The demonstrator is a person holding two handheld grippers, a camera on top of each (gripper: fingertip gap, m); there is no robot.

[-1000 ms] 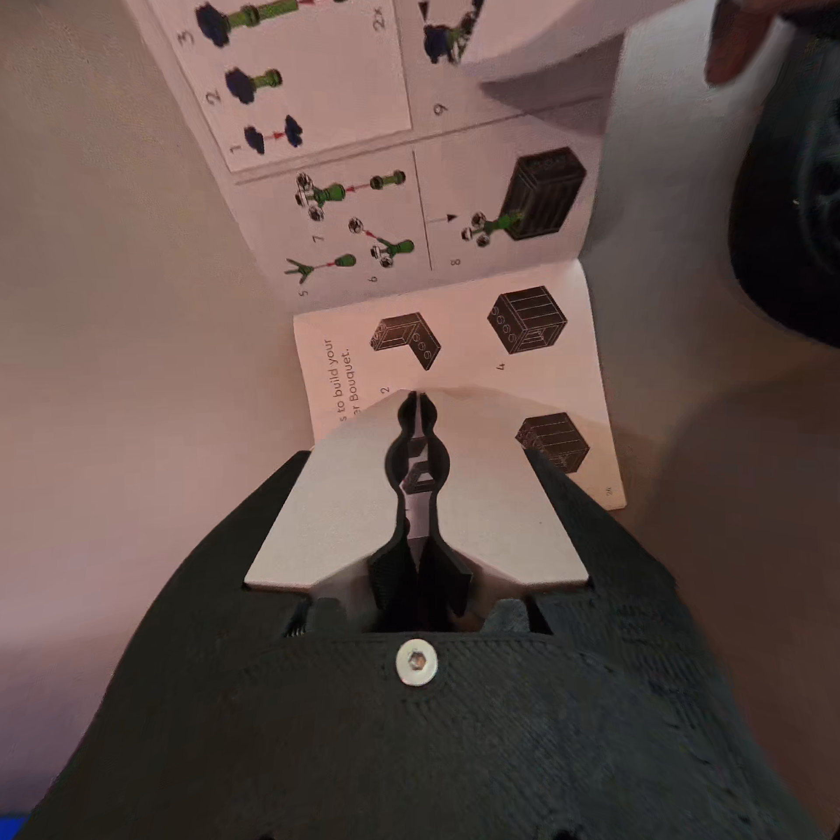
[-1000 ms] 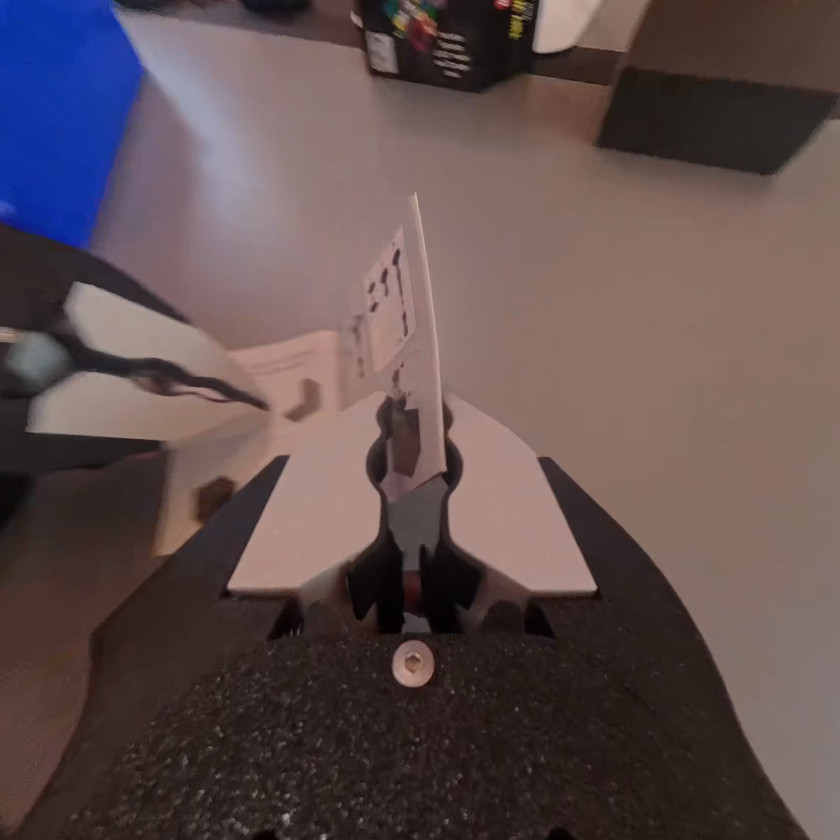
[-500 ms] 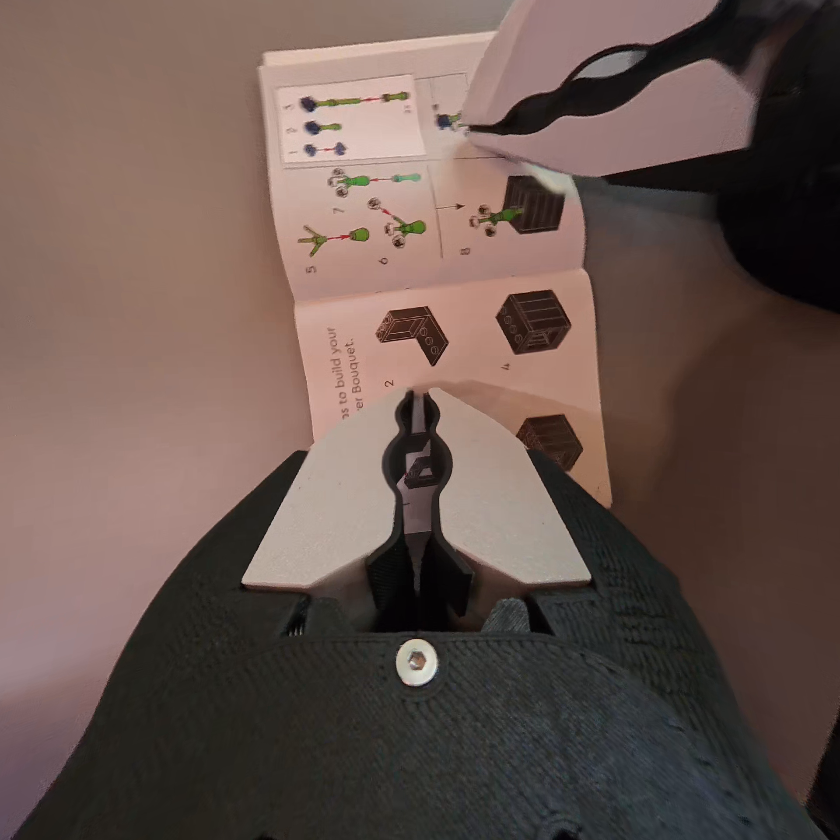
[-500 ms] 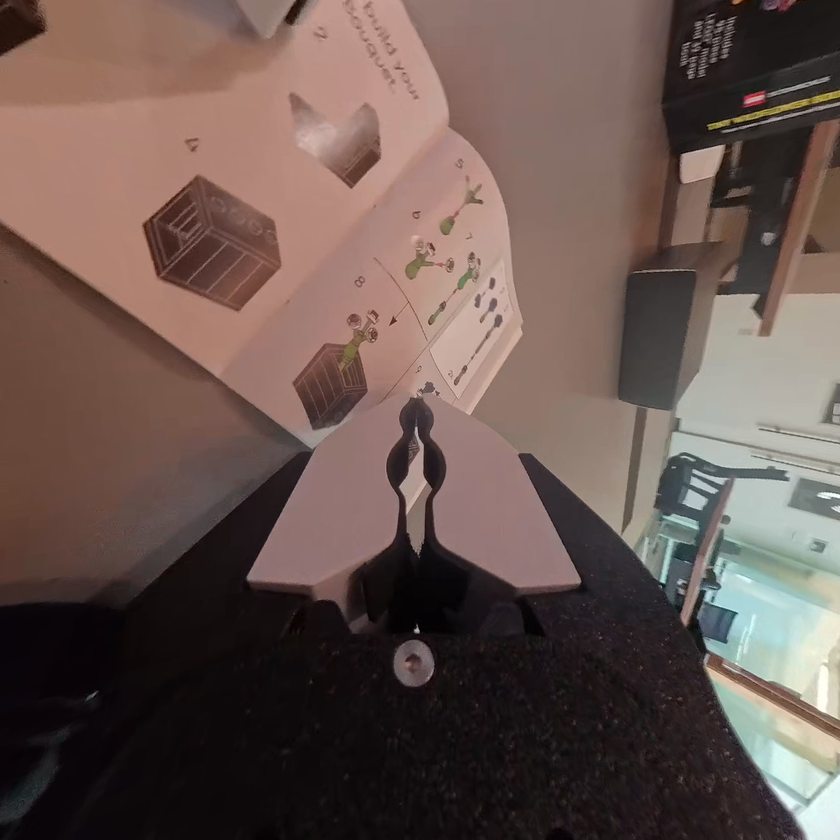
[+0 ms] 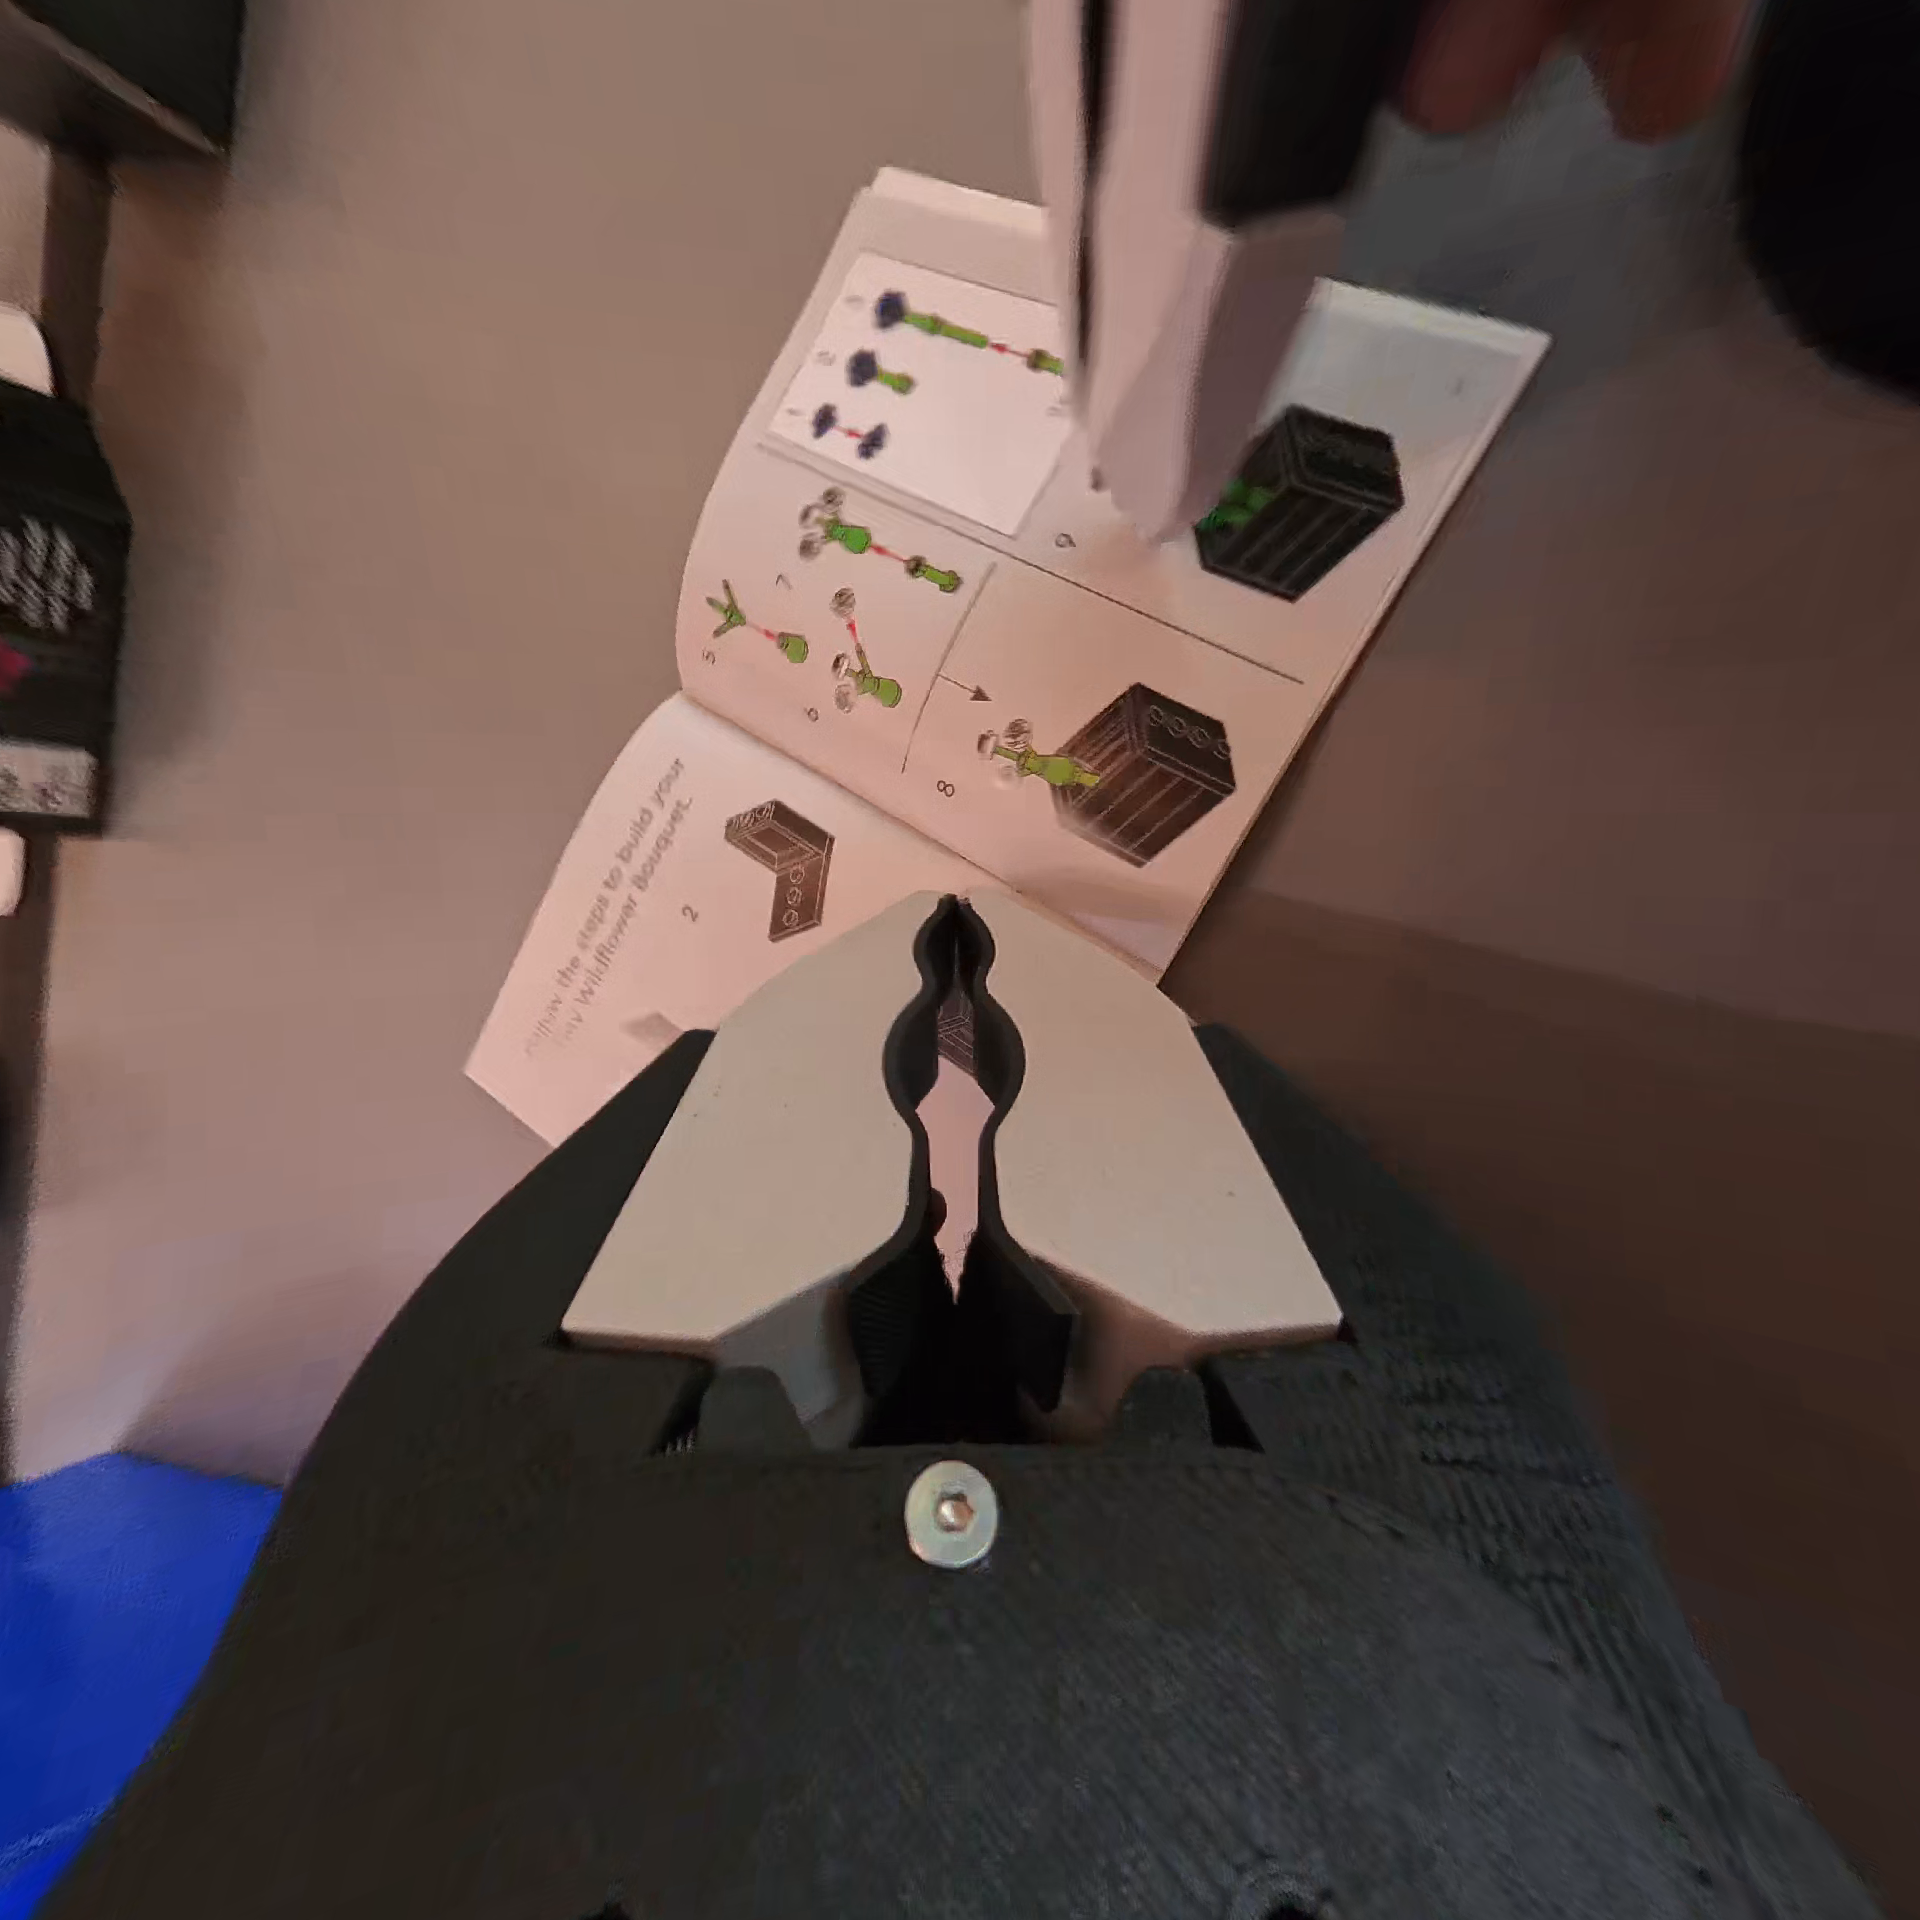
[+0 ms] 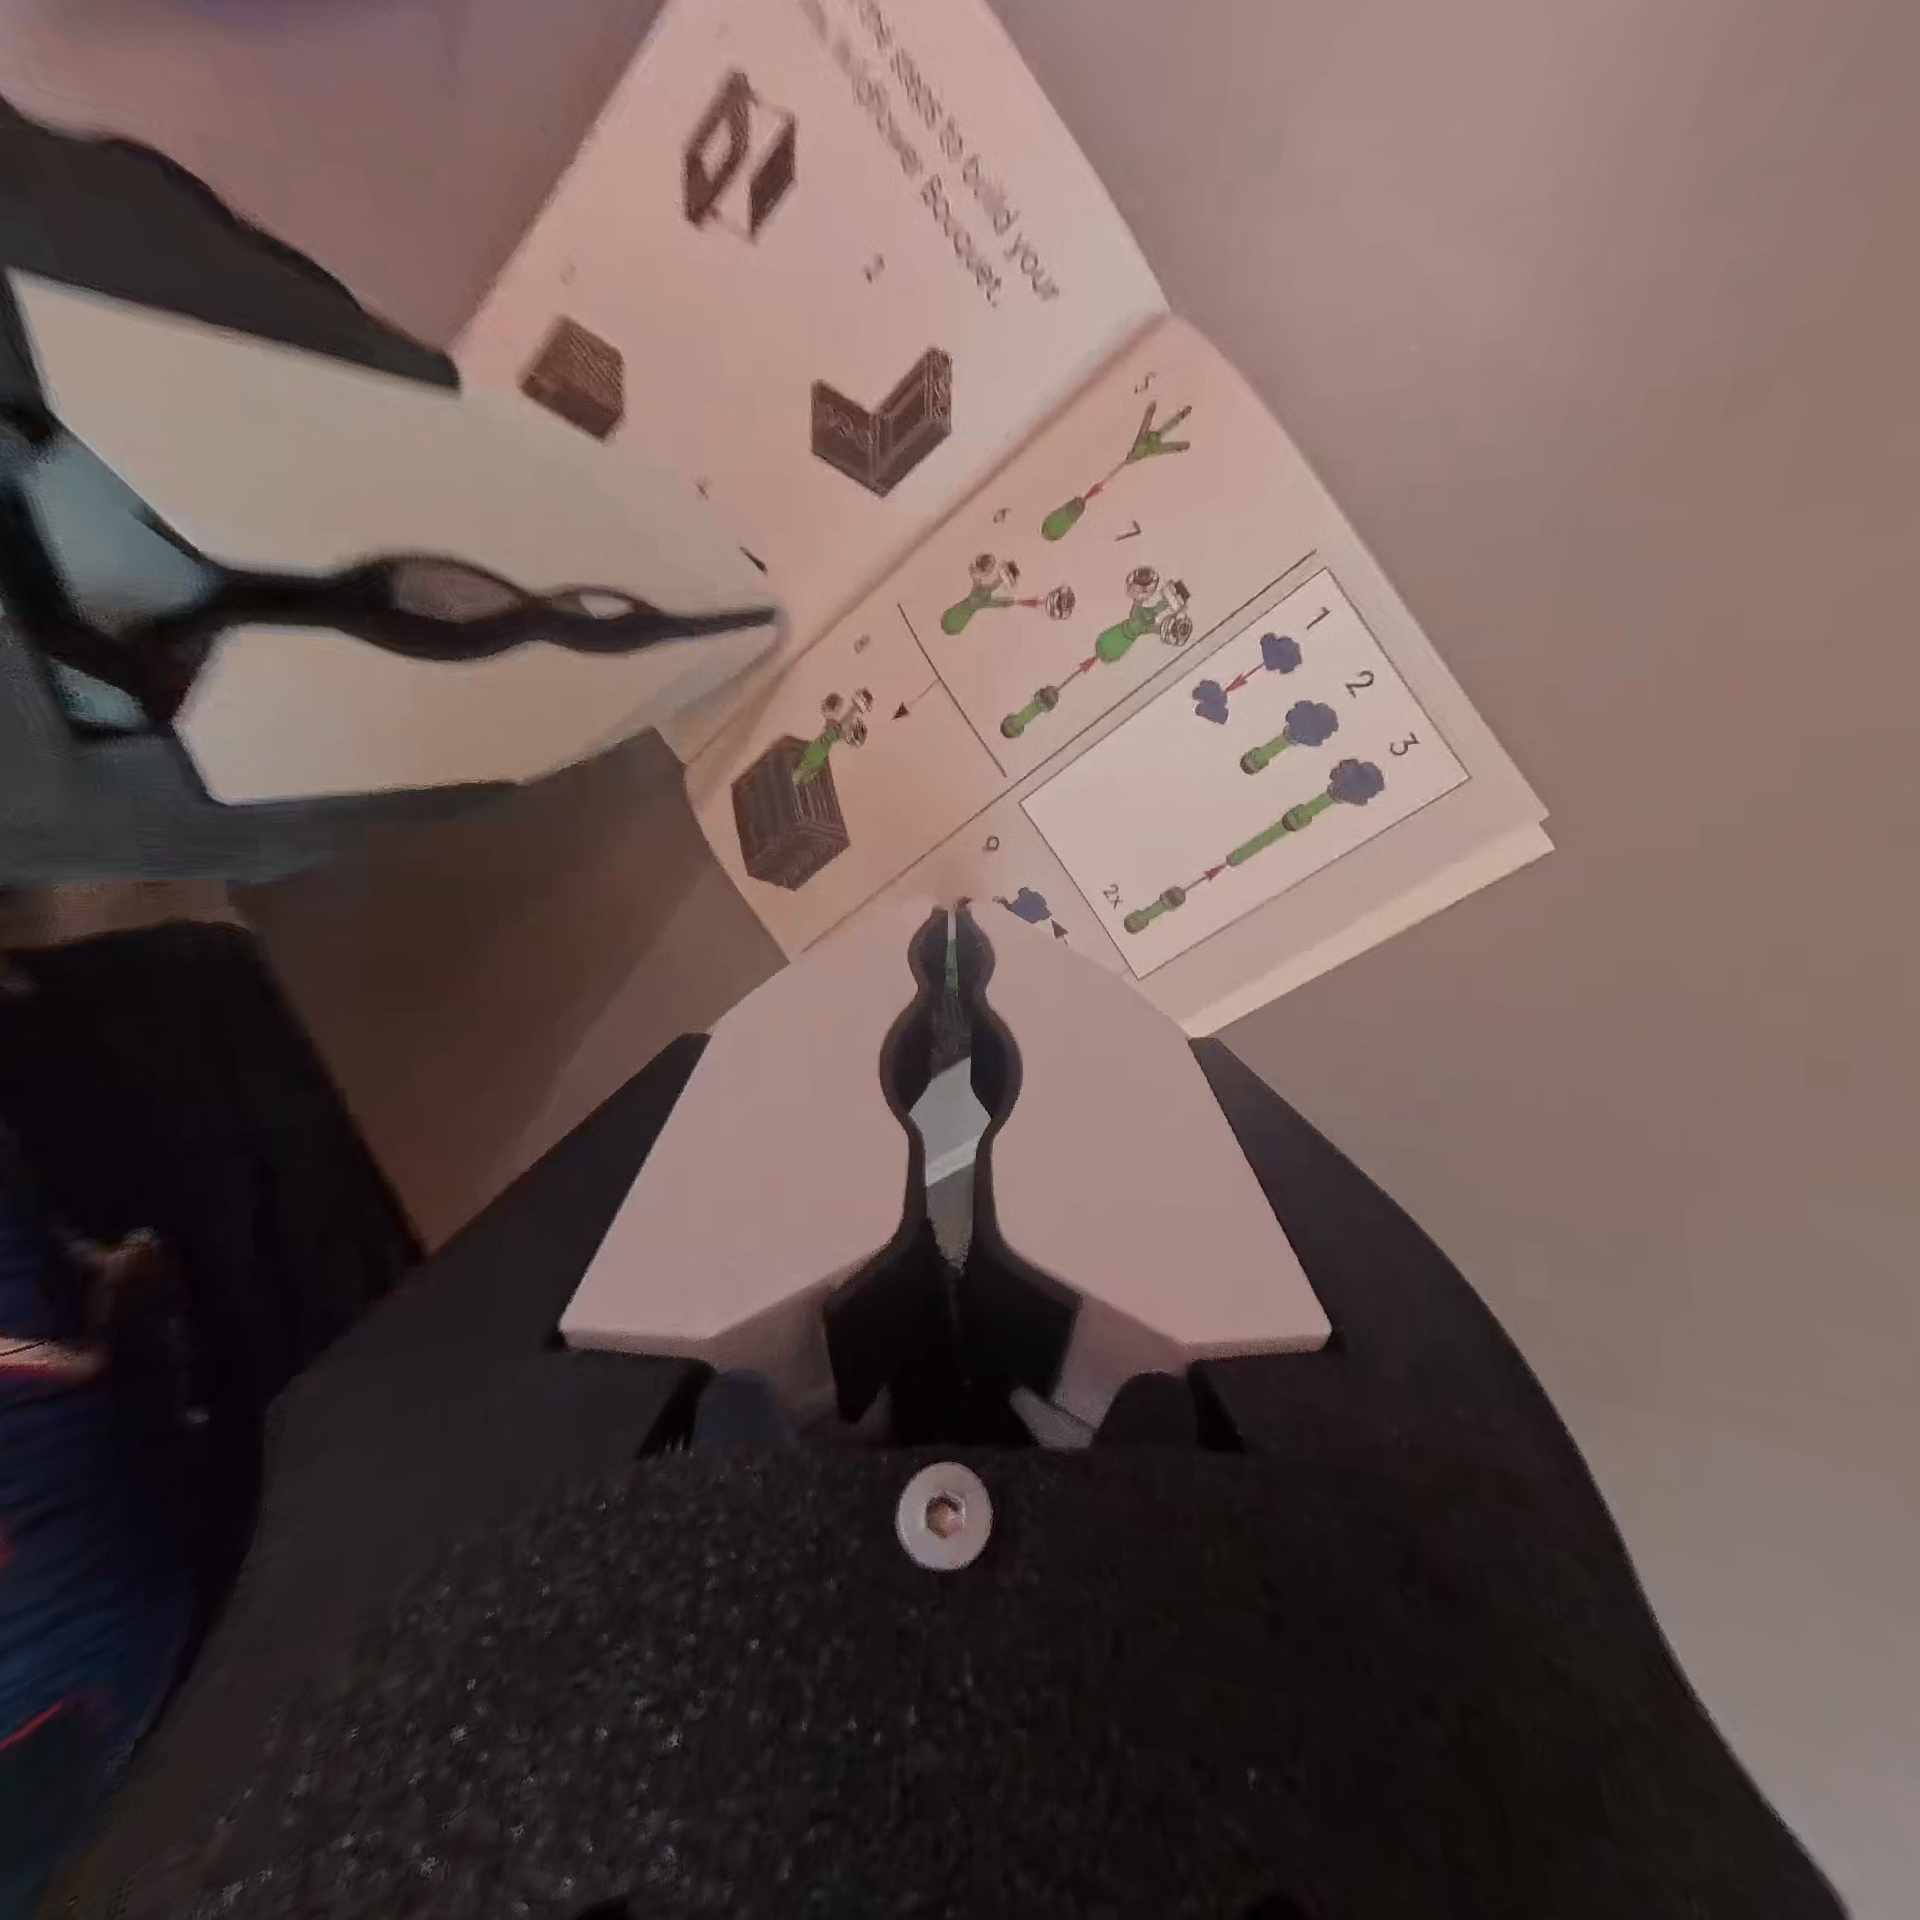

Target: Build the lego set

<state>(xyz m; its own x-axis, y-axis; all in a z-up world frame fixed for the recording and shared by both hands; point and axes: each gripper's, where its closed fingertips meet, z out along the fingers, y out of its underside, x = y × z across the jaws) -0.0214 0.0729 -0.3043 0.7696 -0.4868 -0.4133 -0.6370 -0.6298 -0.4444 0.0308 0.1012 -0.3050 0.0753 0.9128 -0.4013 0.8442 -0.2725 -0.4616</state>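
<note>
I'm pinching the open instruction booklet (image 5: 966, 665) w/ both grippers: left gripper (image 5: 954, 906) is clamping the near page edge, right gripper (image 6: 956, 909) is clamping the opposite page's edge. Booklet's lying spread on the beige table (image 6: 1558, 416), pics facing up.

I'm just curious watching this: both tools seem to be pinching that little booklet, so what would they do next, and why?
Probably lay the instruction booklet flat on the table and let go. It is open, the left gripper and right gripper each pinch a page edge, and no bricks are in view.
</note>
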